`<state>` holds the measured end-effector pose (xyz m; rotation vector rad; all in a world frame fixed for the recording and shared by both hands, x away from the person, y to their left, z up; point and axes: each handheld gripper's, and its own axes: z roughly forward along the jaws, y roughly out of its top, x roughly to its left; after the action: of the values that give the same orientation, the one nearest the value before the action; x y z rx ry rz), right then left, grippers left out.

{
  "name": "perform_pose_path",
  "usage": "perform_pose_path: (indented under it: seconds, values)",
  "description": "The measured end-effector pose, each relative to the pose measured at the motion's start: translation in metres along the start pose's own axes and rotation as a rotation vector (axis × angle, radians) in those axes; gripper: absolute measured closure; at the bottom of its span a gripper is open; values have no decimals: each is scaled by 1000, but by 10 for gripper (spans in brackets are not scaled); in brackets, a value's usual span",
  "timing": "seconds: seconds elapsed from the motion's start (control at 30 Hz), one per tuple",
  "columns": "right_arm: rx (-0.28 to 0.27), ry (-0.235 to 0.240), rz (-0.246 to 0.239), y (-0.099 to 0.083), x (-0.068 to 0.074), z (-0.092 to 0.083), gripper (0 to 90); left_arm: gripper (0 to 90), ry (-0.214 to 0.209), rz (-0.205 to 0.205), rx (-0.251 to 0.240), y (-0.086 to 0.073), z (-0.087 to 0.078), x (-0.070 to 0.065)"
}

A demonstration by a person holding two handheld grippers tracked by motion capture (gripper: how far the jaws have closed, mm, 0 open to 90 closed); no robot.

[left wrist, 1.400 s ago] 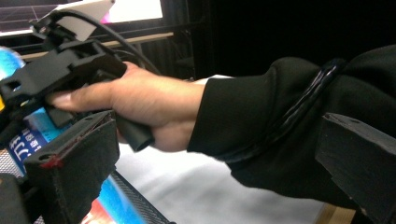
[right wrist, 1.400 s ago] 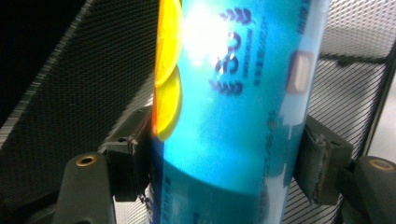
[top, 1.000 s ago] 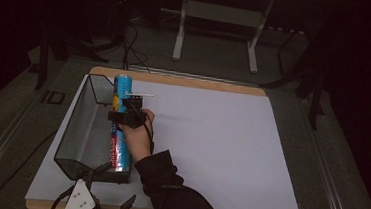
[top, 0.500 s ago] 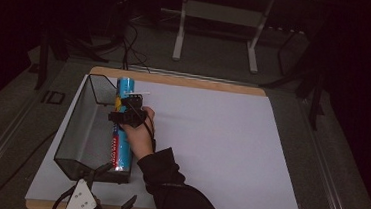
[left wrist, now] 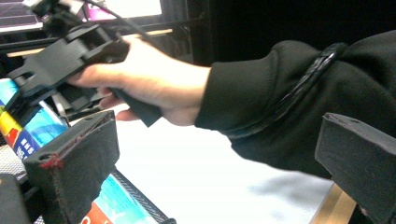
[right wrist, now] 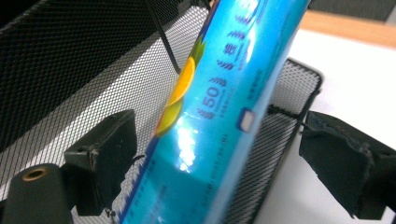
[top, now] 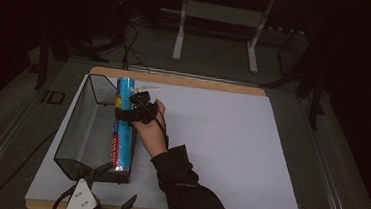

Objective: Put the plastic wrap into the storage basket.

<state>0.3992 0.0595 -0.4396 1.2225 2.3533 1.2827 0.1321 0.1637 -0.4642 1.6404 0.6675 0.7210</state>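
A long blue box (top: 123, 139) lies lengthwise along the right wall of a black mesh basket (top: 85, 126). My right gripper (top: 134, 108) hovers over the box's far half. Its jaws have just been opening. In the right gripper view the box (right wrist: 219, 102) runs between the two pads (right wrist: 343, 161) with a gap on the right side, so nothing is gripped. My left gripper (top: 118, 184) sits at the basket's near corner, jaws wide apart. In the left gripper view it (left wrist: 215, 154) looks across at the right hand and sleeve (left wrist: 299, 102), with nothing between its pads.
The basket stands on the left part of a white sheet (top: 221, 137) on a wooden-edged table. A wide bare stretch of sheet lies to the right. Dark floor, cables and a metal stand (top: 217, 32) lie beyond the far edge.
The right gripper's jaws have spread apart around the blue box and let it go. The hand has lifted slightly and shifted a little toward the far end. The left gripper stayed put.
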Motion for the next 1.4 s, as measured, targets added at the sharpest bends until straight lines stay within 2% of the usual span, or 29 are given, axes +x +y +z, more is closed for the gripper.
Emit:
perform_pose_path:
  seconds: [0.1,0.23,0.3,0.33,0.4,0.53,0.67,0.8,0.97,1.4]
  values:
    - [-20,26,-23,1,-4,-13,125,1,0,-1,3,0,1,0]
    - [-38,63,-89,3,-7,-30,126,1,1,-2,5,0,2,0]
    - [-45,79,-99,3,-9,-38,126,1,0,-2,8,-1,3,0]
    - [-45,79,-99,3,-9,-38,126,1,0,-2,8,-1,3,0]
    - [-58,86,-128,0,-13,-50,131,1,0,0,13,-1,4,-1]
    - [-63,90,-176,-7,-17,-62,134,1,-1,-3,16,-1,5,-1]
    - [-73,73,-185,-13,-22,-69,135,1,3,1,14,-1,5,-1]
    - [-106,46,-211,-25,-28,-79,135,1,7,-2,13,-1,4,-1]
    - [-91,37,-236,-43,-38,-88,135,1,1,1,19,-1,5,-2]
    - [-73,32,-219,-89,-66,-110,135,1,-1,6,22,-1,7,-3]
